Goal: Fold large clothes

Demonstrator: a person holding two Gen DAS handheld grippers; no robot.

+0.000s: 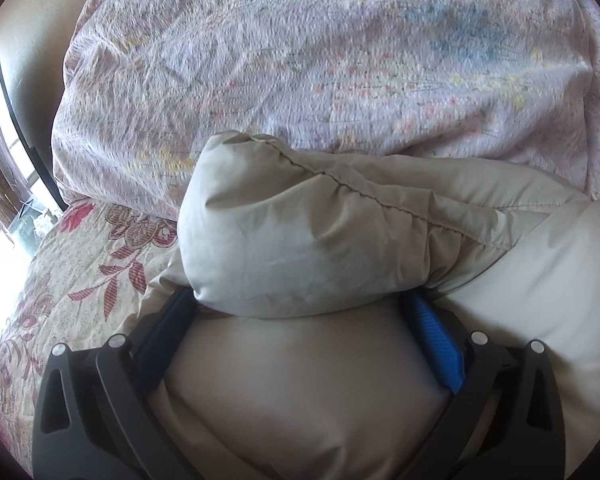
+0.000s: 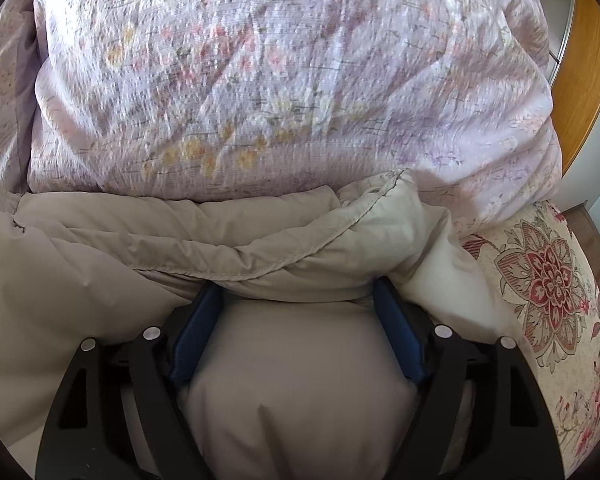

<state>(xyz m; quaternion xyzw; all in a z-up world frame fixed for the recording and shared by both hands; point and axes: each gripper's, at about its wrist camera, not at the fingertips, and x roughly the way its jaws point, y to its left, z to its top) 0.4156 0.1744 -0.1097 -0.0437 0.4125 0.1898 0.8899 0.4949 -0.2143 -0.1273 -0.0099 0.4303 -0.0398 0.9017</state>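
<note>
Gripping padded coat [image 1: 300, 248] with both tools

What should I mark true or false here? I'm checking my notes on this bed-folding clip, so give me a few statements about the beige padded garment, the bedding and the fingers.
1. Puffy beige fabric bulges between the fingers of the left gripper. True.
2. The beige padded garment lies on a bare wooden floor. False: it lies on a bed, against a pale floral quilt.
3. The right gripper holds a folded pair of blue jeans. False: only beige fabric sits between its blue fingers.
4. A cream cover with red flowers shows beside the garment. True.
5. A stitched seam runs across the garment's bunched top. True.
</note>
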